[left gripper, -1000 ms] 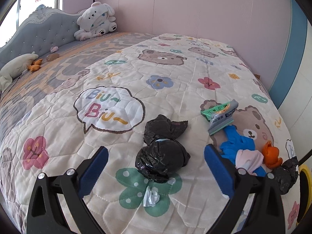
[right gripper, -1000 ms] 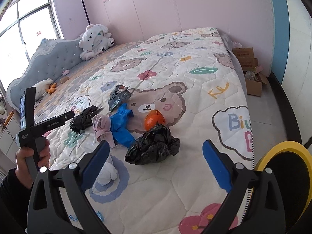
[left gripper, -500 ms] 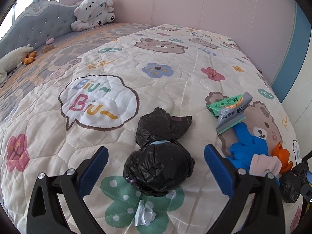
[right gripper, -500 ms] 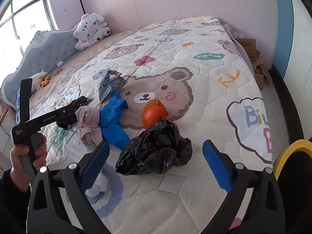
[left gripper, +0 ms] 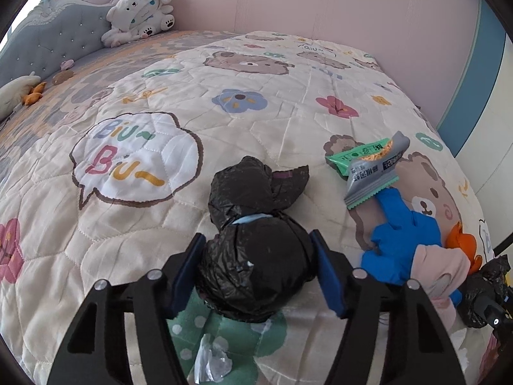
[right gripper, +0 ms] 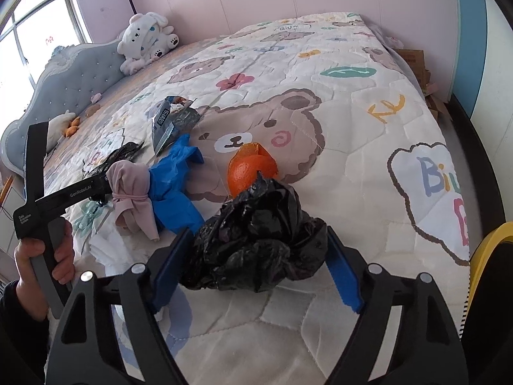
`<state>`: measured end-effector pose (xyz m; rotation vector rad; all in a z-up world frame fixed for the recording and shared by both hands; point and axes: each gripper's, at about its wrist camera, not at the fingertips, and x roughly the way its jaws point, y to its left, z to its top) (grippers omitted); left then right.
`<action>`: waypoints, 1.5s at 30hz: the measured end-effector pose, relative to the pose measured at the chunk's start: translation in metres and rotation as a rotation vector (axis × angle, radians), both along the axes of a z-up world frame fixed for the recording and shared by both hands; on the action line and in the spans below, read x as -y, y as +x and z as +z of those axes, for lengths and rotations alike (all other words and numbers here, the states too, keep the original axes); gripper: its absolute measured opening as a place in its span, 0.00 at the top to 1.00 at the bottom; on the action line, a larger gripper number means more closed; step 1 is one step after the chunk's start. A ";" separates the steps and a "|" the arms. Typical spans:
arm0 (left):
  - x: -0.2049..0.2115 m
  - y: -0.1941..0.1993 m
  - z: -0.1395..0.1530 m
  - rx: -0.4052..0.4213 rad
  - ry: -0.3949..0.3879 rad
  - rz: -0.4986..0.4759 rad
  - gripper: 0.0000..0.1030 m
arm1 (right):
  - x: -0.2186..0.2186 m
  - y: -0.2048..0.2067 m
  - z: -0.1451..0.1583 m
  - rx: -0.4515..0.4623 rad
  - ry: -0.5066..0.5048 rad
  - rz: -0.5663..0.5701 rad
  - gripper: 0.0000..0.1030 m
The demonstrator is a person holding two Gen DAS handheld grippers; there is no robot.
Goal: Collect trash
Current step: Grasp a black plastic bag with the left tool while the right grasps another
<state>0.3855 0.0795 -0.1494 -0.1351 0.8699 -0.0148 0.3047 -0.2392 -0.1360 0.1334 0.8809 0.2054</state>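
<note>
Both claws have closed in, each pinching its own black trash bag

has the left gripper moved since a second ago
Yes. The left gripper has gone forward across the quilt to the tied black bag and its fingers have closed in against the bag's sides.

A home bedroom: a bed with a cartoon-bear quilt, a tufted grey headboard, a plush toy and pink walls.
</note>
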 end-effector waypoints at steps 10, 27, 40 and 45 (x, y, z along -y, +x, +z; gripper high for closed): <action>0.004 -0.007 0.003 0.034 -0.028 -0.039 0.63 | -0.009 -0.005 -0.002 0.008 -0.026 0.044 0.57; -0.007 -0.041 0.038 0.088 -0.064 -0.035 0.64 | 0.003 -0.028 0.030 0.071 0.018 0.037 0.59; -0.004 -0.082 0.062 0.125 -0.058 -0.054 0.64 | 0.016 -0.072 0.066 0.142 0.015 0.029 0.59; 0.001 -0.093 0.067 0.132 -0.071 -0.064 0.64 | 0.026 -0.087 0.076 0.159 0.015 0.020 0.59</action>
